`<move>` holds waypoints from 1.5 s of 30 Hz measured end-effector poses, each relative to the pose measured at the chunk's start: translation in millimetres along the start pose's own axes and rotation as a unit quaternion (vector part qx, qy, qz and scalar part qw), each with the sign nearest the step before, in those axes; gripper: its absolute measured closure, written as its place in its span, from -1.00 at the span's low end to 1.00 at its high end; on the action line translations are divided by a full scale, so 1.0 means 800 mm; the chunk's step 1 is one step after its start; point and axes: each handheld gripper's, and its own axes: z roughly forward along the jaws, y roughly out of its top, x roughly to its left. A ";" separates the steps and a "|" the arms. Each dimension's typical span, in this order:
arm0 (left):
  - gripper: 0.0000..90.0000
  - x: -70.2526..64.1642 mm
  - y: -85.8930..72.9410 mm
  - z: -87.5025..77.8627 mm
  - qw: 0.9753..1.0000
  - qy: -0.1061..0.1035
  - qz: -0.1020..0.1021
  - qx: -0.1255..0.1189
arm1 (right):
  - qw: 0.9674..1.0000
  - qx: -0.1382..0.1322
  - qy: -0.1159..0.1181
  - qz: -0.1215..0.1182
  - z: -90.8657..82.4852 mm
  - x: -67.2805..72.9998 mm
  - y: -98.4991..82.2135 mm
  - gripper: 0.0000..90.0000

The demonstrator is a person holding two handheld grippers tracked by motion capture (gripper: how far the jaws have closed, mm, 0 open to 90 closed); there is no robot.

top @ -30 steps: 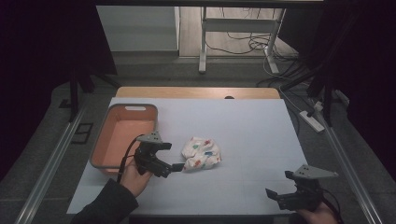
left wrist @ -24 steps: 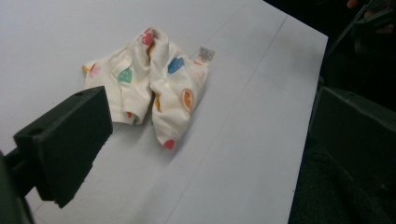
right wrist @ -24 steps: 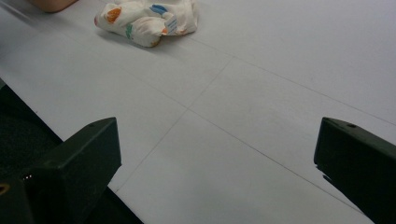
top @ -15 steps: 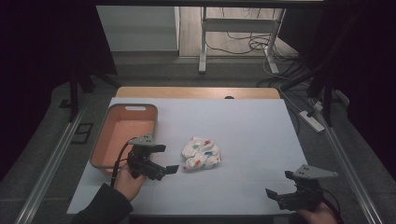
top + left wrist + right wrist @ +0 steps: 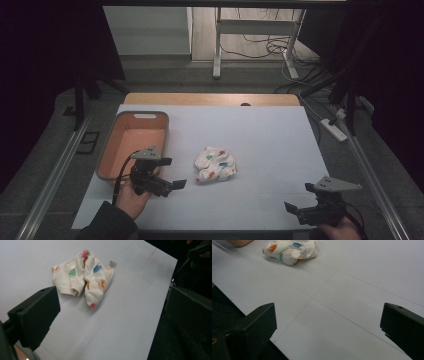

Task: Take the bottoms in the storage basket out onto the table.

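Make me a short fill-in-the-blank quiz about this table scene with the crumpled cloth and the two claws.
1. The crumpled cloth lies on the white table to the right of the ____ bin.
2. The left claw has its jaws ____, holding nothing.
3. The claw nearer the cloth is the ____ one; the right claw waits by the near edge.

Missing words: orange; open; left

One crumpled white cloth (image 5: 215,164) with coloured prints lies on the bench (image 5: 260,135), just ahead of the left gripper (image 5: 172,180) fingers. One orange bin (image 5: 131,141) beside them. Two grippers, the right gripper (image 5: 295,206) included.
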 end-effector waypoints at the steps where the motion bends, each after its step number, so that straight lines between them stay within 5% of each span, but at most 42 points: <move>1: -1.00 0.000 -0.001 -0.001 1.000 0.002 0.000 0.000 | 1.000 0.000 0.000 0.000 0.000 0.000 0.000 -0.98; 45: -1.00 -0.006 -0.039 -0.045 0.999 0.047 -0.020 -0.013 | 1.000 0.003 -0.003 -0.005 0.001 0.001 0.001 -0.98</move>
